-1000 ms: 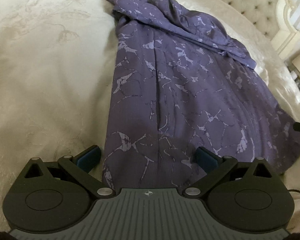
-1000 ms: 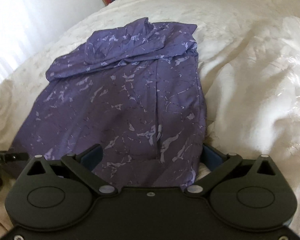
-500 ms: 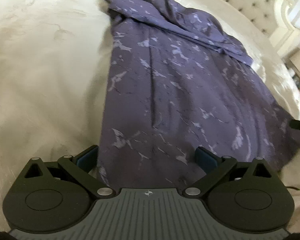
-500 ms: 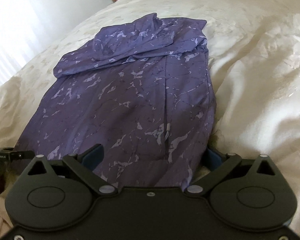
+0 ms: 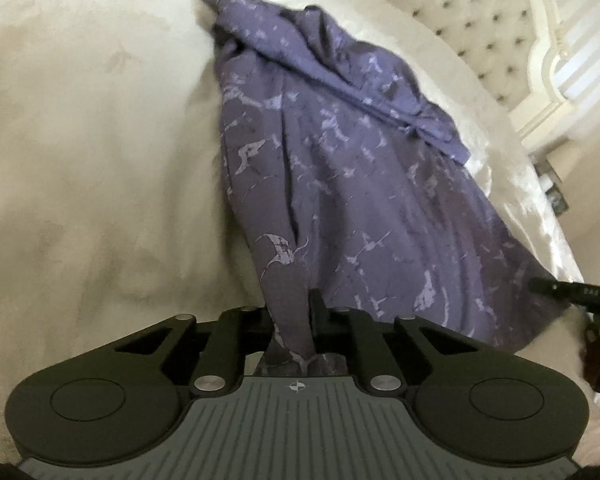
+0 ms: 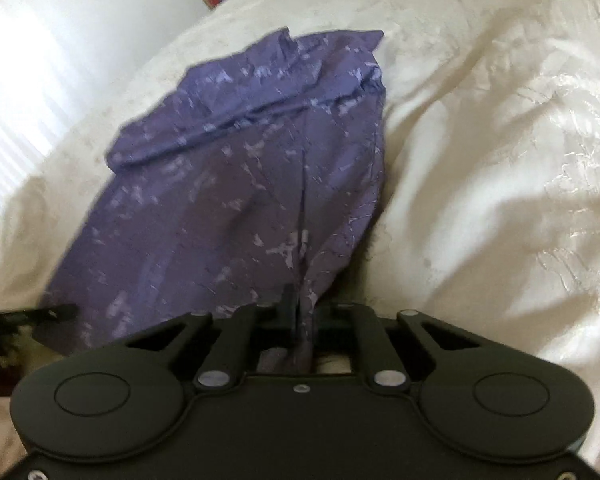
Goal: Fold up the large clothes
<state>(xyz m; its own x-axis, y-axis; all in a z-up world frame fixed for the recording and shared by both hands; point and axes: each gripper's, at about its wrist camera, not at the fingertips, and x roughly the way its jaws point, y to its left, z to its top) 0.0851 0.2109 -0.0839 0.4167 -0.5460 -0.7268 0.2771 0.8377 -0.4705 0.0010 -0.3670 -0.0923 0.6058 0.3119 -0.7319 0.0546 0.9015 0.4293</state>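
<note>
A large purple garment [image 5: 352,184] with a pale marbled print lies lengthwise on a cream bedspread [image 5: 80,152]; it also shows in the right wrist view [image 6: 240,184]. My left gripper [image 5: 294,320] is shut on the garment's near hem at one corner, and the cloth is bunched between the jaws. My right gripper [image 6: 298,316] is shut on the near hem at the other corner. The near end of the garment is lifted off the bed and pulled taut toward both grippers. The far end with folded sleeves [image 6: 260,80] rests on the bed.
A tufted cream headboard [image 5: 480,20] stands at the far right in the left wrist view, with a nightstand [image 5: 552,188] beside it. The other gripper's tip [image 5: 568,290] shows at the right edge. The rumpled bedspread [image 6: 500,160] rises to the right of the garment. A bright window [image 6: 28,80] is at the left.
Both grippers have closed on the garment's near hem, from open to shut. The near end has lifted and gathered into folds toward the jaws.
</note>
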